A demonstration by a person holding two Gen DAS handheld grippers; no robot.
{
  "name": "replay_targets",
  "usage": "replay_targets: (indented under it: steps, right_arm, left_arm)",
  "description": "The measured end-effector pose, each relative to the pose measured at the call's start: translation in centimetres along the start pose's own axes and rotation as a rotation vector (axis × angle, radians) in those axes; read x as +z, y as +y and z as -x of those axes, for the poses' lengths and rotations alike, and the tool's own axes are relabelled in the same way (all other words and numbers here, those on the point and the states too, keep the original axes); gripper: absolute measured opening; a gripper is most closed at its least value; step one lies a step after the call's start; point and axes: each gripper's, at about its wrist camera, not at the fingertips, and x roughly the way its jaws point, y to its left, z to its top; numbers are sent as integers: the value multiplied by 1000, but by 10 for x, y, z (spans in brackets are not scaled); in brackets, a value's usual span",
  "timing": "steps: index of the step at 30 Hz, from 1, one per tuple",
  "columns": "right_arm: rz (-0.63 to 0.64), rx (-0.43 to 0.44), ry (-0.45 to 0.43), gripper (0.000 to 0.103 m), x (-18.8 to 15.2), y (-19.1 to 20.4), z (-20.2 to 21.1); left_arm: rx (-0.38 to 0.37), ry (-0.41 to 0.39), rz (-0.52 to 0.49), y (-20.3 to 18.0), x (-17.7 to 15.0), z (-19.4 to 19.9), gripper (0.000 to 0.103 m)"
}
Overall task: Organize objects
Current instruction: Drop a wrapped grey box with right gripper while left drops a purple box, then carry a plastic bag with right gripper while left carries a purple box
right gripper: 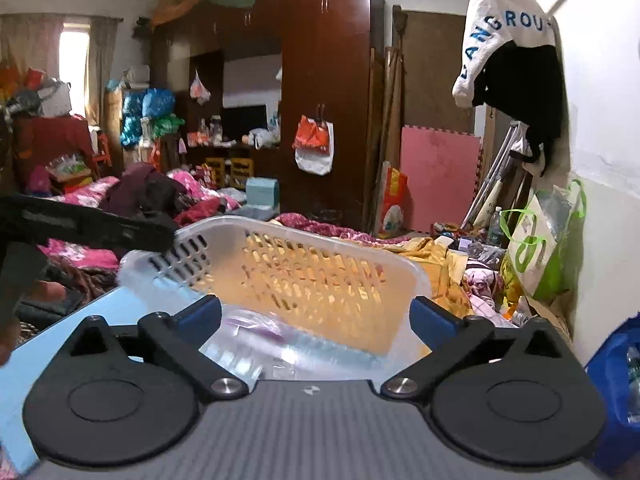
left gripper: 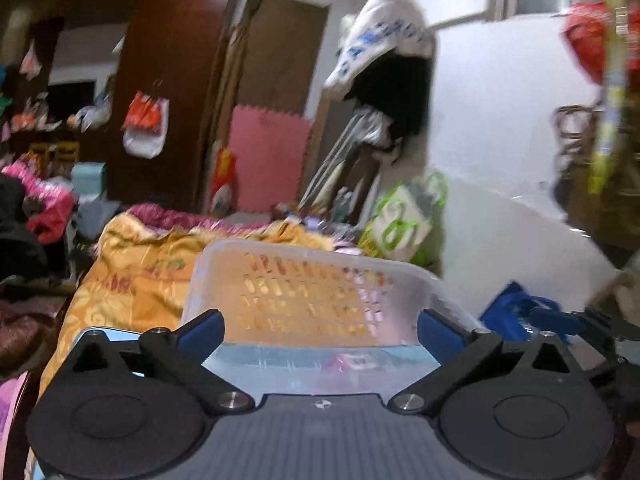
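Basket (right gripper: 304, 276): translucent white plastic, perforated walls, lying directly ahead of both my grippers on a pale blue surface (right gripper: 100, 312), with an orange-yellow quilt (left gripper: 132, 280) behind it. Contents: clear plastic packaging (right gripper: 256, 340) in the right wrist view; a small pink-and-white item (left gripper: 352, 360) seen through the near wall in the left wrist view, too blurred to identify. Left gripper (left gripper: 320, 326): blue-padded fingers (left gripper: 202, 332) spread wide, nothing pinched; the basket sits beyond the tips, not touched as far as I can tell. Right gripper (right gripper: 316, 316): fingers (right gripper: 434, 322) likewise spread wide, holding nothing, the basket's near edge between and past the tips. From the right wrist I also see the left gripper's black arm at the far left, near the basket's left corner. Surroundings: dark brown wardrobe (right gripper: 328, 92) with an orange-and-white bag (right gripper: 314, 144) hung on its door; pink foam mat (right gripper: 438, 176) against the wall; white towel with blue lettering (right gripper: 504, 28) draped over black clothing (right gripper: 528, 92); green-handled shopping bag (right gripper: 536, 240) by the white wall; blue bag (right gripper: 616, 380) at lower right.
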Motion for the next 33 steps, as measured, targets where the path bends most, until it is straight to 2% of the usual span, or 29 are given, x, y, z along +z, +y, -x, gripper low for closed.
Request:
replay_targets:
  steps: [2, 7, 10, 13, 16, 17, 18, 21, 25, 27, 33]
  right_arm:
    - [-28, 14, -27, 103, -19, -4, 24]
    - [-62, -32, -35, 103, -74, -3, 64]
    - [-80, -2, -39, 103, -106, 8, 81]
    - [-69, 68, -28, 103, -115, 21, 78]
    - [14, 39, -51, 101, -108, 39, 72]
    - [29, 42, -53, 94, -105, 44, 69]
    - [34, 49, -51, 81, -103, 46, 65]
    - [57, 58, -12, 60, -104, 51, 54]
    - [46, 61, 10, 51, -111, 50, 48]
    - [32, 74, 17, 41, -112, 48, 47]
    - [37, 85, 24, 38, -122, 52, 52]
  left_arm:
    - [-19, -15, -4, 4, -15, 23, 103]
    - [37, -77, -38, 7, -73, 75, 103]
    - [24, -78, -26, 11, -100, 94, 103]
    - [36, -71, -56, 7, -112, 99, 103]
    - [52, -49, -55, 7, -113, 94, 102]
    - [49, -40, -49, 8, -114, 92, 101]
    - [48, -30, -46, 9, -116, 89, 101]
    - [53, -13, -51, 12, -121, 84, 100]
    - [51, 3, -41, 17, -131, 81, 100]
    - [52, 11, -38, 19, -133, 78, 100]
    - [56, 30, -34, 21, -141, 66, 97]
